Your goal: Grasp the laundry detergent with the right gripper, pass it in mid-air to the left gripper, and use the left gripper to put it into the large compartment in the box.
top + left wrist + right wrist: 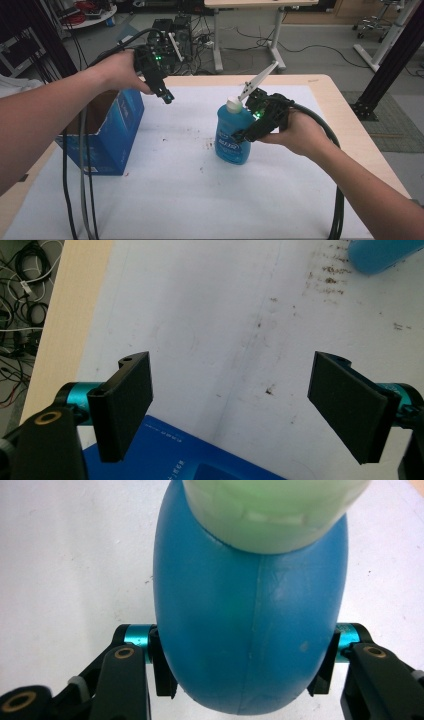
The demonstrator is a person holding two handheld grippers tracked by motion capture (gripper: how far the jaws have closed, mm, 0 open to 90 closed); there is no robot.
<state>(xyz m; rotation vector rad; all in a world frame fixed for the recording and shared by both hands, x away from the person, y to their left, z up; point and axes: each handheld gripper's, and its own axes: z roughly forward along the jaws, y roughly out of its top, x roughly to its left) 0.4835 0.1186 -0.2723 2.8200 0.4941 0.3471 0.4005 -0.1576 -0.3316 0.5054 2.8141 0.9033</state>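
Setting: white sheet [190, 200] over a pale wooden table [345, 120], faintly stained near the middle.
Blue bottle [233, 134]: upright on the sheet near the table's middle, white cap [233, 104] on top; well apart from the box.
Right gripper [244, 134]: clamped on the blue bottle from its right side, pads pressed against both flanks of the body below the shoulder, as seen in the right gripper view [250, 630].
Left gripper [167, 96]: jaws spread wide, nothing between them; held above the sheet just beside the box's far corner, pointing down at bare sheet in the left gripper view [230, 405].
Blue box [112, 135]: open-topped carton at the left edge of the sheet, its corner showing below the left jaws [200, 460].
Step in hand, judged: bottle gripped, lift toward the box likely next.
Risk, slip: smooth rounded plastic wall; likely to slide or swivel between flat pads if raised quickly.
Risk, squeeze: soft body may dent under a harder clamp, possibly forcing liquid at the cap.
Risk, tipping: sideways pull before the base leaves the sheet could topple it.
Risk, collision: box rim or the waiting left gripper in the path of a low carry.
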